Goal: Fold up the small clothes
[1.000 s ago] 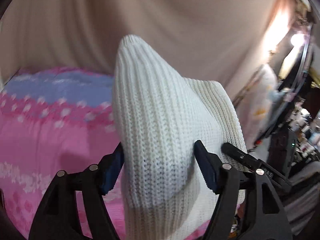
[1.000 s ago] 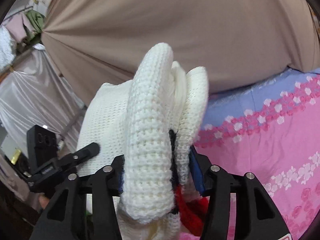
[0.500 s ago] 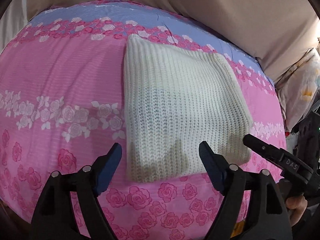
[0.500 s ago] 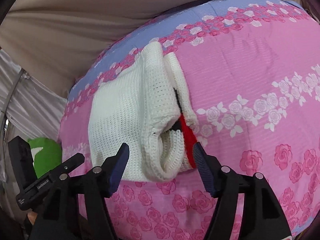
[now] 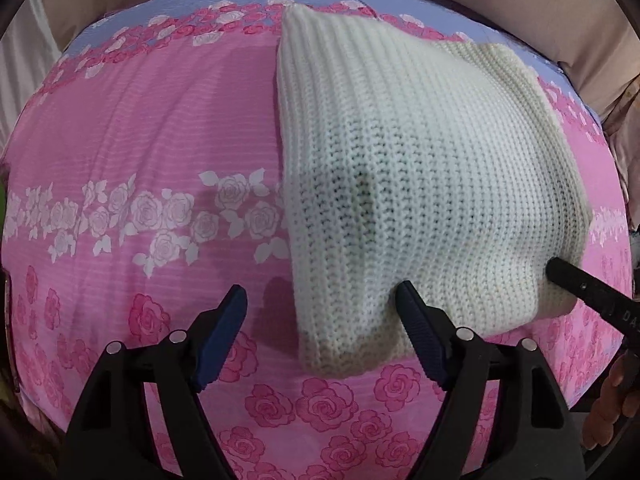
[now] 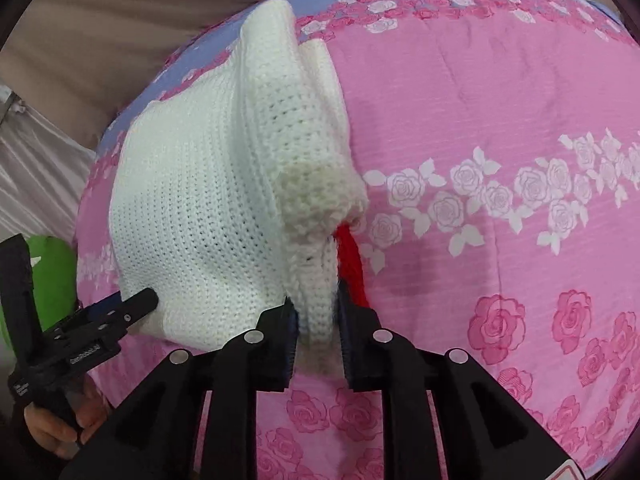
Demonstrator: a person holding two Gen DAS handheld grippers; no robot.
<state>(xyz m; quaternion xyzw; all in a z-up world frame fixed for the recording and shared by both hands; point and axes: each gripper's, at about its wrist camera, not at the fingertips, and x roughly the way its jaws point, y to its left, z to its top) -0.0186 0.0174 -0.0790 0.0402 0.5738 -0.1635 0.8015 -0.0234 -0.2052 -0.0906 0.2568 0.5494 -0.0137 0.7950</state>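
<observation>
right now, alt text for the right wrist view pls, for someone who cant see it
The right gripper has just closed on the near edge of a folded white knit garment lying on a pink rose-print bedspread, a red strip showing at the fold. At lower left, the left gripper touches the garment's other near corner.

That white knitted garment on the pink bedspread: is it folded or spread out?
Folded. The white knitted garment lies as a compact block on the bedspread, with stacked layers showing along its right edge.
</observation>
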